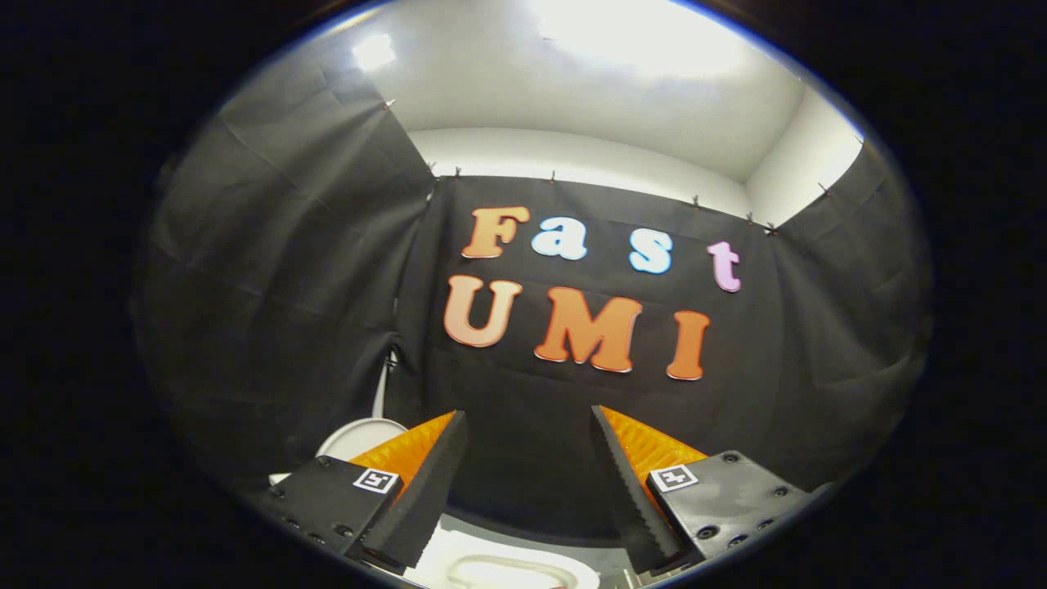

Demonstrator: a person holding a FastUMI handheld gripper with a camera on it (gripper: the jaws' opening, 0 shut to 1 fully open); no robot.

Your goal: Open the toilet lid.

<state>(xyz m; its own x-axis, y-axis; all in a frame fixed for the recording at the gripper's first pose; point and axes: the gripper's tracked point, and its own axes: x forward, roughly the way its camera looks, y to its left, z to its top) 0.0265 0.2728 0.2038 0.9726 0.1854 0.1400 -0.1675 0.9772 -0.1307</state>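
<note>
The gripper [530, 425] has its fingers apart, gripping nothing; open room between them, white toilet [499, 564] rim below their bases.

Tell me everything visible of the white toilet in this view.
Little shows of the white, glossy-looking toilet. One rounded white part rises behind one finger, against the black cloth wall. Another white part with a pale raised loop lies low between the fingers. The gripper hangs open above it, touching nothing. Whether the lid is up cannot be told.
</note>
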